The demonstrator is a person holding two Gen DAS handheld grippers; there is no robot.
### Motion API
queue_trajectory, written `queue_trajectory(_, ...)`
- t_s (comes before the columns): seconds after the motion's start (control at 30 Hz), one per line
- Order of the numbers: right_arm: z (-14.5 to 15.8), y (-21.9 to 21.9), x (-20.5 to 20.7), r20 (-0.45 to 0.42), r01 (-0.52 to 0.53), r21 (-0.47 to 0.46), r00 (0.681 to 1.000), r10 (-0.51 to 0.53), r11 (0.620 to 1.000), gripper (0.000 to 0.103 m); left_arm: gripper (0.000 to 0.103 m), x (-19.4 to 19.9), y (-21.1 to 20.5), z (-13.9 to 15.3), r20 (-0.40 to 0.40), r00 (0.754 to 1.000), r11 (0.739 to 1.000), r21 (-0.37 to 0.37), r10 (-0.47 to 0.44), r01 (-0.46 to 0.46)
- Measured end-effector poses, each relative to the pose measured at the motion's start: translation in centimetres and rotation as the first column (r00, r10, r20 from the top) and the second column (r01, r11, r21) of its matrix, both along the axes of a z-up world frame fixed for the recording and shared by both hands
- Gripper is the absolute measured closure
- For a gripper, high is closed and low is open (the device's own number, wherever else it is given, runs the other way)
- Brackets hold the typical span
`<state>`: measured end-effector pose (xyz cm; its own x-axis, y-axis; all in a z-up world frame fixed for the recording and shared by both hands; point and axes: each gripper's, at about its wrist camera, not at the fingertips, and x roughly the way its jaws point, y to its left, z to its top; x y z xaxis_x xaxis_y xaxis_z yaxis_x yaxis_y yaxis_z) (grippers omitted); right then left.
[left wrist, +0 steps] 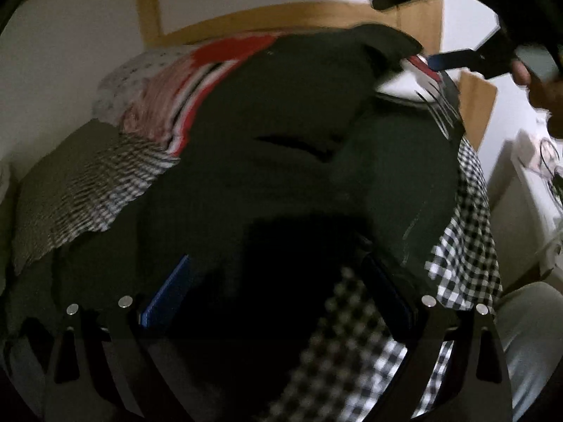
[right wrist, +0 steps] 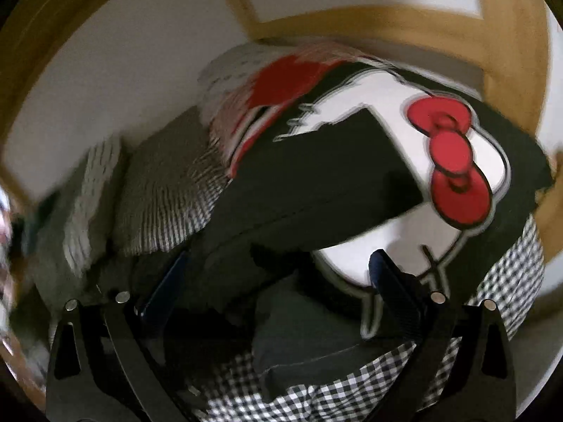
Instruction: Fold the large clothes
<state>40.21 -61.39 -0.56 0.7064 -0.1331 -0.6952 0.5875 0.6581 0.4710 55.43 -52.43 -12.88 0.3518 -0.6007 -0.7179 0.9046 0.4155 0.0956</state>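
Observation:
A large dark garment (left wrist: 281, 133) lies spread over the bed. Its white cartoon face print (right wrist: 383, 112) with a red bow (right wrist: 454, 168) shows in the right wrist view. One dark flap (right wrist: 334, 190) is folded across the print. My left gripper (left wrist: 276, 263) is open, its blue-padded fingers (left wrist: 165, 292) wide apart low over the near part of the garment. My right gripper (right wrist: 279, 256) is open too, with the fingers either side of the flap's near edge. From the left wrist view the right gripper (left wrist: 404, 30) sits at the garment's raised far corner (left wrist: 387, 42).
A black-and-white checked sheet (left wrist: 468, 246) covers the bed under the garment. A red, white and patterned cloth (left wrist: 169, 105) lies at the far left beside a wooden-trimmed wall (right wrist: 387, 24). A hand (left wrist: 542, 84) and a light trouser leg (left wrist: 527, 334) are at the right.

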Motion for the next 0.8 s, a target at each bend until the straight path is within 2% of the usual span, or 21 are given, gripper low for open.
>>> queue_trajectory(0.07, -1.0, -2.1, -0.7, 0.037, 0.051, 0.080, 0.998, -0.054, 0.995, 0.004, 0.009, 0.1, -1.5, -1.1, -0.024, 1.000, 0.998, 0.061, 0.008, -0.006)
queue_trajectory(0.1, -1.4, -2.9, -0.9, 0.057, 0.051, 0.116, 0.997, -0.058, 0.992, 0.004, 0.009, 0.5, -2.2, -1.9, -0.050, 0.998, 0.995, 0.096, 0.023, -0.018)
queue_trajectory(0.13, -2.2, -4.0, -0.9, 0.112, 0.029, 0.191, 0.992, -0.051, 0.981, 0.004, 0.009, 0.7, -2.6, -2.4, -0.075, 0.997, 0.993, 0.114, 0.030, -0.021)
queue_trajectory(0.17, -2.8, -4.8, -0.9, 0.166, 0.006, 0.237, 0.985, -0.046, 0.972, 0.004, 0.010, 1.1, -2.8, -3.0, -0.113, 0.993, 0.993, 0.121, 0.029, -0.015)
queue_trajectory(0.23, -3.3, -6.0, -0.3, 0.202, -0.019, 0.260, 0.979, -0.035, 0.965, 0.003, 0.019, 1.4, -3.0, -3.5, -0.130, 0.991, 0.993, 0.120, 0.040, -0.025)
queue_trajectory(0.27, -3.3, -6.3, 0.0, 0.227, -0.033, 0.256, 0.974, -0.027, 0.966, 0.003, 0.020, 1.4, -2.9, -3.5, -0.129, 0.991, 0.993, 0.115, 0.037, -0.022)
queue_trajectory(0.3, -3.2, -6.6, 0.1, 0.247, -0.042, 0.251, 0.969, -0.022, 0.967, 0.006, 0.028, 1.3, -2.7, -3.4, -0.123, 0.992, 0.994, 0.111, 0.036, -0.022)
queue_trajectory(0.33, -2.9, -6.6, 0.6, 0.255, -0.056, 0.231, 0.967, -0.005, 0.971, 0.013, 0.037, 1.1, -2.6, -3.3, -0.113, 0.993, 0.994, 0.110, 0.039, -0.026)
queue_trajectory(0.37, -2.5, -6.6, 1.1, 0.249, -0.073, 0.208, 0.968, 0.020, 0.975, 0.048, 0.040, 1.0, -2.6, -3.3, -0.103, 0.994, 0.993, 0.111, 0.041, -0.030)
queue_trajectory(0.4, -2.2, -6.4, 1.5, 0.238, -0.081, 0.184, 0.971, 0.036, 0.980, 0.068, 0.043, 0.8, -2.2, -3.2, -0.096, 0.994, 0.993, 0.109, 0.044, -0.033)
queue_trajectory(0.47, -1.3, -5.8, 2.1, 0.253, -0.106, 0.139, 0.965, 0.068, 0.985, 0.081, 0.046, 0.8, -2.0, -3.2, -0.092, 0.994, 0.994, 0.101, 0.050, -0.040)
queue_trajectory(0.57, 0.9, -4.6, 2.4, 0.308, -0.153, 0.088, 0.944, 0.119, 0.984, 0.088, 0.047, 0.6, -2.0, -3.3, -0.085, 0.994, 0.994, 0.093, 0.061, -0.053)
queue_trajectory(0.6, 2.4, -3.7, 2.6, 0.341, -0.189, 0.061, 0.927, 0.158, 0.980, 0.089, 0.047, 0.5, -2.0, -3.4, -0.081, 0.995, 0.994, 0.094, 0.064, -0.056)
queue_trajectory(0.67, 4.9, -1.8, 3.1, 0.373, -0.250, 0.013, 0.900, 0.227, 0.968, 0.091, 0.042, 0.4, -2.0, -3.4, -0.060, 0.995, 0.992, 0.094, 0.085, -0.079)
queue_trajectory(0.73, 7.4, 0.7, 4.1, 0.372, -0.318, -0.035, 0.876, 0.308, 0.947, 0.091, 0.032, 0.3, -1.6, -3.0, -0.030, 0.993, 0.991, 0.074, 0.115, -0.112)
queue_trajectory(0.8, 9.5, 3.4, 5.3, 0.352, -0.389, -0.074, 0.851, 0.389, 0.918, 0.092, 0.032, 0.2, -0.8, -1.9, -0.016, 0.991, 0.991, 0.012, 0.136, -0.135)
